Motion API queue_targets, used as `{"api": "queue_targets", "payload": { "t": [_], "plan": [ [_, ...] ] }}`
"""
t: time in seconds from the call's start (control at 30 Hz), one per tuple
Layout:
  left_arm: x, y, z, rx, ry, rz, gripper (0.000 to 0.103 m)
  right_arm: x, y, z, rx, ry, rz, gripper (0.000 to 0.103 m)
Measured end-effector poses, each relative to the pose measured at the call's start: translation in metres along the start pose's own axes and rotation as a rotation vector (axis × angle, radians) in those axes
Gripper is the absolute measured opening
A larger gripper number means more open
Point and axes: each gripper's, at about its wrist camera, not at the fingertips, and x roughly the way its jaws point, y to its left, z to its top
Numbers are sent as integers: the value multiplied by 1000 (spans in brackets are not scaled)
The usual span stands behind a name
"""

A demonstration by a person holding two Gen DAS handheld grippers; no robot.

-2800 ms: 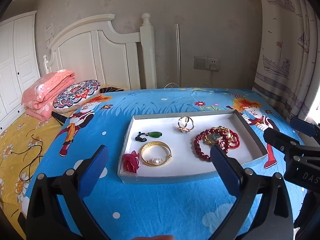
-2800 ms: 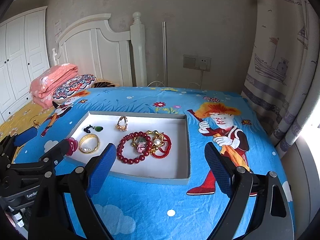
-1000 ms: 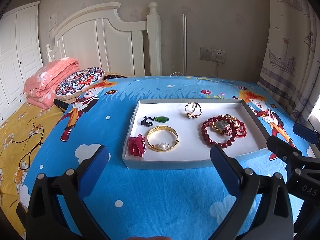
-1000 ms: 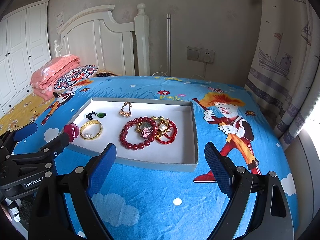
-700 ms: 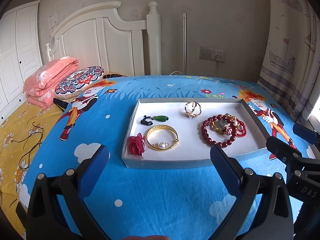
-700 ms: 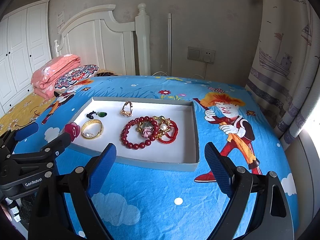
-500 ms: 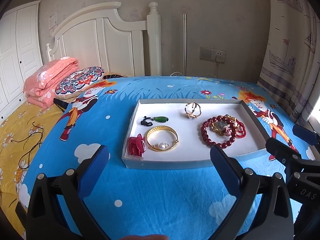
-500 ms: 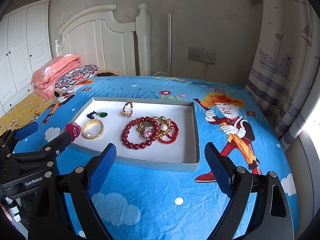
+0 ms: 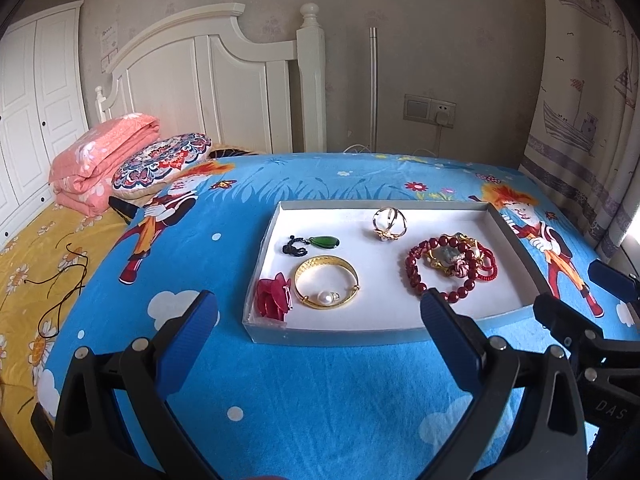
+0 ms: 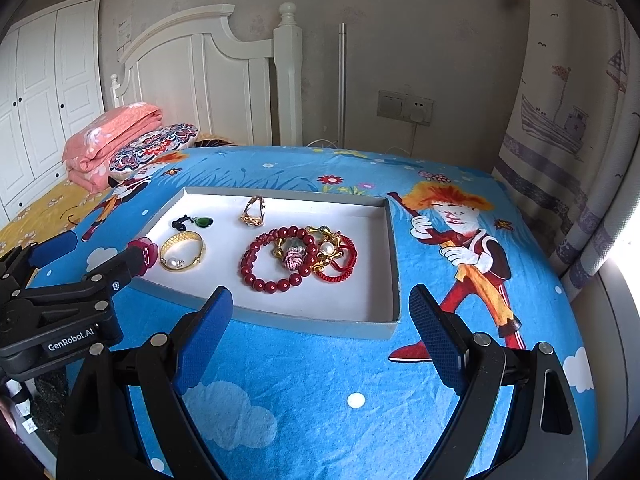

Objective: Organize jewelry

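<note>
Hovering over the near edge of the bed [image 9: 320,400], the left gripper [image 9: 318,322] has its jaws spread wide and empty, blue pads facing each other. The right gripper [image 10: 320,320] hangs beside it over the same blue cartoon sheet, jaws likewise released and holding nothing.

Just beyond both lies the tray [image 9: 332,338], a shallow grey-walled box with a white floor, flat on the sheet. At its near left corner sits a red flower clip [image 9: 274,298], touching the wall. Just right of it lies a gold bangle [image 9: 326,282] with a pearl on its near side. Toward the right half, a ring of dark red beads [image 10: 276,258] lies tangled with a gold bracelet [image 10: 326,254] and a red cord bracelet [image 10: 340,268], a pink knot at the middle of the heap. Farther back on the left lies a green pendant [image 9: 326,241] on a black cord, and right of it, near the far wall, a gold ring [image 9: 389,222] stands tilted.

Past the tray, at the far left, a patterned pillow [image 9: 160,160] leans against a folded pink quilt [image 9: 104,160], with the white headboard [image 9: 208,80] behind them. A curtain [image 10: 572,120] hangs on the right.
</note>
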Motion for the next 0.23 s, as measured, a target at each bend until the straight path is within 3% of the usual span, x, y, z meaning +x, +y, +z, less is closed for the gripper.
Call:
{"api": "queue_targets", "payload": {
  "t": [0.23],
  "plan": [
    [36,56,8,-48,80,60,98,6,-59,1,74,0,-80,84]
  ]
}}
